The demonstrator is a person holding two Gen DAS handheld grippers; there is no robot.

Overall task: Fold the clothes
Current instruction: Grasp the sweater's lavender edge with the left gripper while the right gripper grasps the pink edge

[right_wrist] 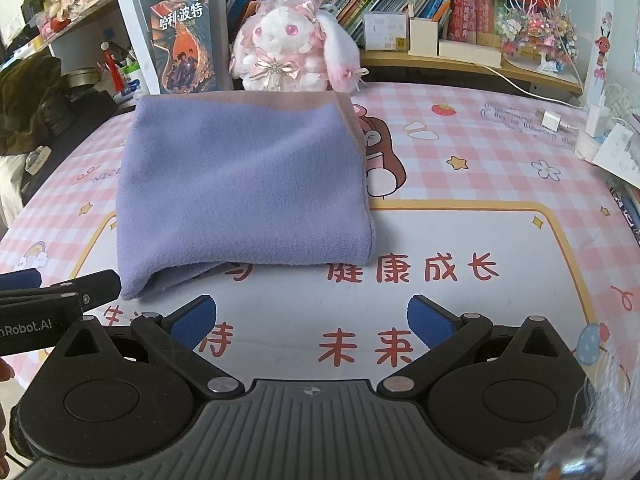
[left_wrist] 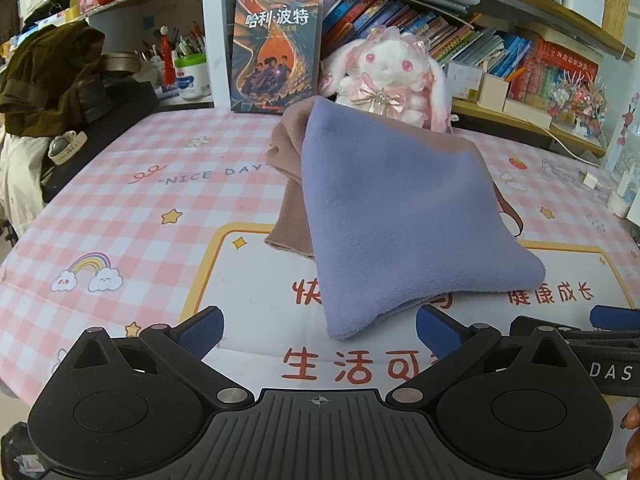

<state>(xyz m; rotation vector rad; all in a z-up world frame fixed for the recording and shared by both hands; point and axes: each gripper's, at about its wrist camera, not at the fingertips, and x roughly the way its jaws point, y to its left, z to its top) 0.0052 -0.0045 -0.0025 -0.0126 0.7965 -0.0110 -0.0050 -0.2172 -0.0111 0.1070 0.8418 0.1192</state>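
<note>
A folded garment (left_wrist: 400, 216), lavender on top with a brown-pink layer beneath, lies on the pink checked table mat (left_wrist: 140, 220). It also shows in the right wrist view (right_wrist: 244, 188), folded into a rough rectangle. My left gripper (left_wrist: 320, 326) is open and empty, just in front of the garment's near corner. My right gripper (right_wrist: 312, 318) is open and empty, a little back from the garment's near edge. The left gripper's fingers (right_wrist: 60, 292) show at the left edge of the right wrist view.
A white and pink plush rabbit (right_wrist: 288, 44) and an upright book (left_wrist: 276, 52) stand behind the garment against bookshelves. Dark clothing (left_wrist: 48, 76) is piled at the left. A charger and cable (right_wrist: 556, 120) lie at the right.
</note>
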